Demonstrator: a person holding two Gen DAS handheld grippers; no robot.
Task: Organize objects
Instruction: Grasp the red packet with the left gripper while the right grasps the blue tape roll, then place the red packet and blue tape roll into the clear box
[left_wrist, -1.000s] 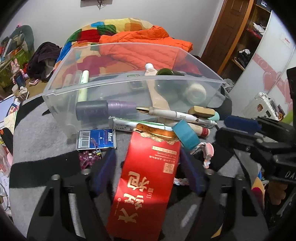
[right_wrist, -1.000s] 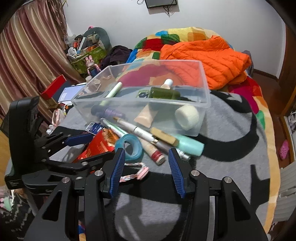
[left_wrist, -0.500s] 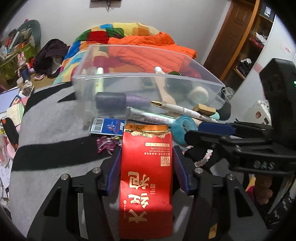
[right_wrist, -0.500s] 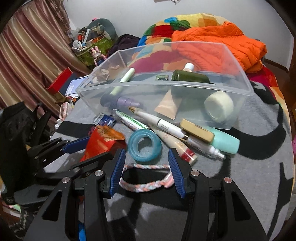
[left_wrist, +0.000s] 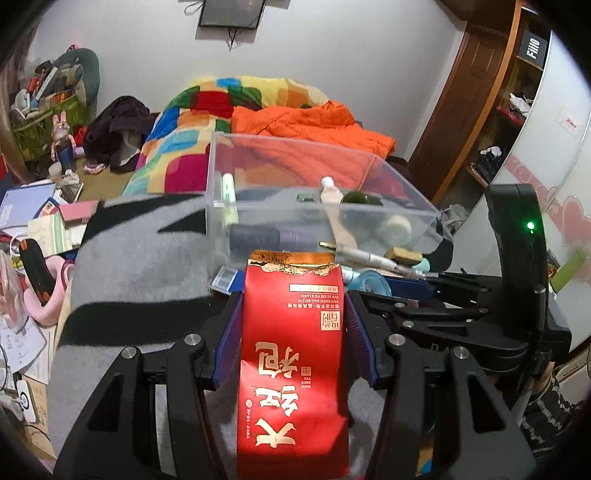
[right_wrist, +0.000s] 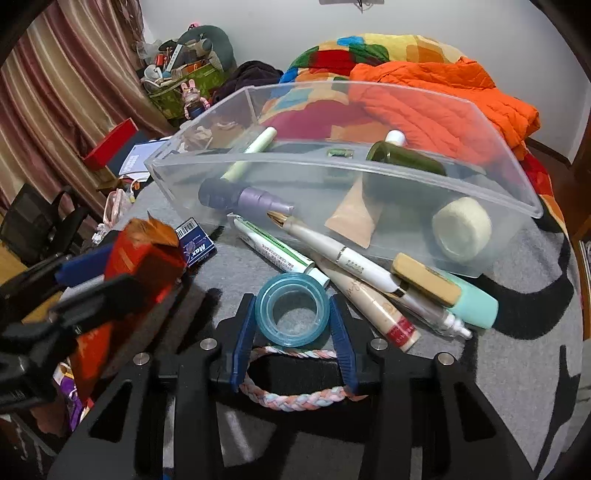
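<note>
Left wrist view: the red packet (left_wrist: 293, 354) sits clamped between both pads of the left tool (left_wrist: 293, 332), lifted over the grey-and-black blanket (left_wrist: 140, 266) just before the clear bin (left_wrist: 317, 210). Right wrist view — the blue tape roll (right_wrist: 292, 309) lies on the blanket between the right tool (right_wrist: 292, 328) pads, whose jaws are closing, beside 1 braided band (right_wrist: 295, 400).

One clear plastic rectangular bin (right_wrist: 369, 173), one red foil tea packet (left_wrist: 293, 354), one translucent blue tape roll (right_wrist: 291, 309), one pastel braided cord bracelet (right_wrist: 295, 398), one blue staple box (right_wrist: 195, 245), two black two-finger grippers.
</note>
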